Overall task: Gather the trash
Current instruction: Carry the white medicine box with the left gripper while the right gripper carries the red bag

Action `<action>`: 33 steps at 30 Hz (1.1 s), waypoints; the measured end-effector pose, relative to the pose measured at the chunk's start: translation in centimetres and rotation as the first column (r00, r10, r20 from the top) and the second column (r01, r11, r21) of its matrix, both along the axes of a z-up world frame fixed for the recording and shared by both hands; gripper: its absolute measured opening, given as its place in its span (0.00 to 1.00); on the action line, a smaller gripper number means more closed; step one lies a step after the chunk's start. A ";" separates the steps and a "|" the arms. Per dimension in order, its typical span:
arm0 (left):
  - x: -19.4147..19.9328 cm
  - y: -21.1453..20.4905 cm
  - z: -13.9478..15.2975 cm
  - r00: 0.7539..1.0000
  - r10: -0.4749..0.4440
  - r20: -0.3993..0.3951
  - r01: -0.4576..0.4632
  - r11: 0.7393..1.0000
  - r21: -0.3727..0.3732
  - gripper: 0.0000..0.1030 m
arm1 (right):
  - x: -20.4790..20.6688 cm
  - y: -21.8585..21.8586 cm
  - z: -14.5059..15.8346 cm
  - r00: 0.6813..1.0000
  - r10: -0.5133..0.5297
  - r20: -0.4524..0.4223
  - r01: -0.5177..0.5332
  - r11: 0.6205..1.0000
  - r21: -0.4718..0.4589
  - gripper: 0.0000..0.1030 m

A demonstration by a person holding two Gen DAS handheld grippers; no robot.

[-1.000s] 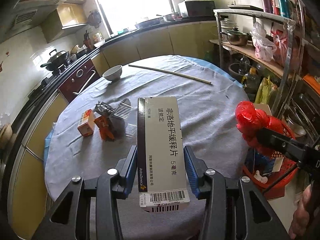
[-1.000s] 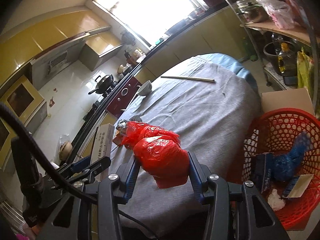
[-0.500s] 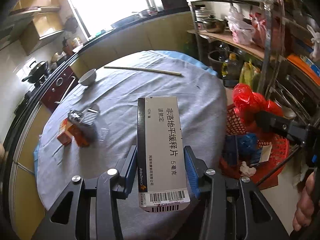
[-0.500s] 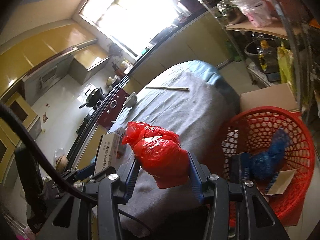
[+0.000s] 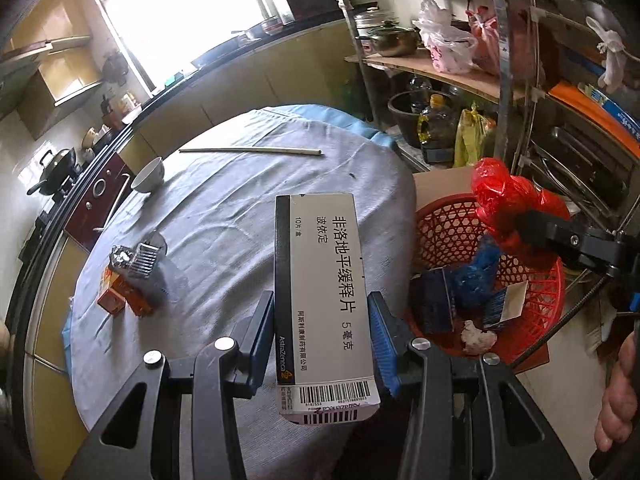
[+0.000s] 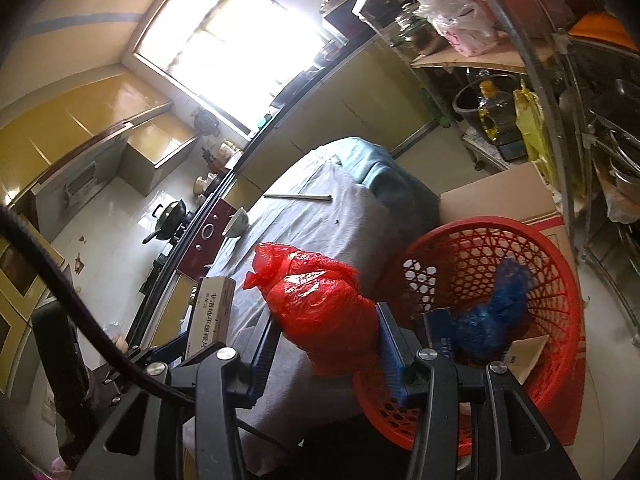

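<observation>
Red basket (image 5: 448, 220) nearer now — both tongs' loads unchanged

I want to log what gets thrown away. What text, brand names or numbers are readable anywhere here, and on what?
All on the white medicine box clamped in the left gripper:
"非洛地平缓释片"
"波依定"
"10片/盒"
"5 毫克"
"AstraZeneca"
"阿斯利康制药有限公司"
Barcode digits on the box end: too small to read.
Orange cartons on the table: print too blurred.
Items in the red basket: no legible text.
</observation>
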State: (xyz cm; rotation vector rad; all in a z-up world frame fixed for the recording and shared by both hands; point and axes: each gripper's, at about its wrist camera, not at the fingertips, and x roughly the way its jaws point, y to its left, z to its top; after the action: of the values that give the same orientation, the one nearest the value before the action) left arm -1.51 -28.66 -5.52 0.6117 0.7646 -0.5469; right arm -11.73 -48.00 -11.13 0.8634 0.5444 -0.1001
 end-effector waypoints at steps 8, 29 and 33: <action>-0.6 -0.9 -0.1 1.000 -0.025 0.008 0.025 1.000 0.012 0.46 | -1.6 -1.2 -0.5 0.999 -0.036 -0.017 0.036 0.999 0.014 0.48; -1.1 -0.9 -0.3 0.998 -0.054 -0.042 0.052 0.998 -0.028 0.46 | -4.2 -2.0 -0.9 0.995 -0.073 -0.065 0.073 0.997 0.006 0.49; -1.4 -0.6 -0.7 0.994 -0.070 -0.081 0.065 0.996 -0.064 0.46 | -4.5 -2.0 -0.6 0.995 -0.073 -0.072 0.072 0.997 -0.008 0.49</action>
State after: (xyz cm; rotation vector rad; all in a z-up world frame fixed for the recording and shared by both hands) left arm -2.96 -29.29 -6.22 0.5621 0.8044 -0.6587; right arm -16.21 -50.05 -11.69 0.8774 0.5800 -0.1991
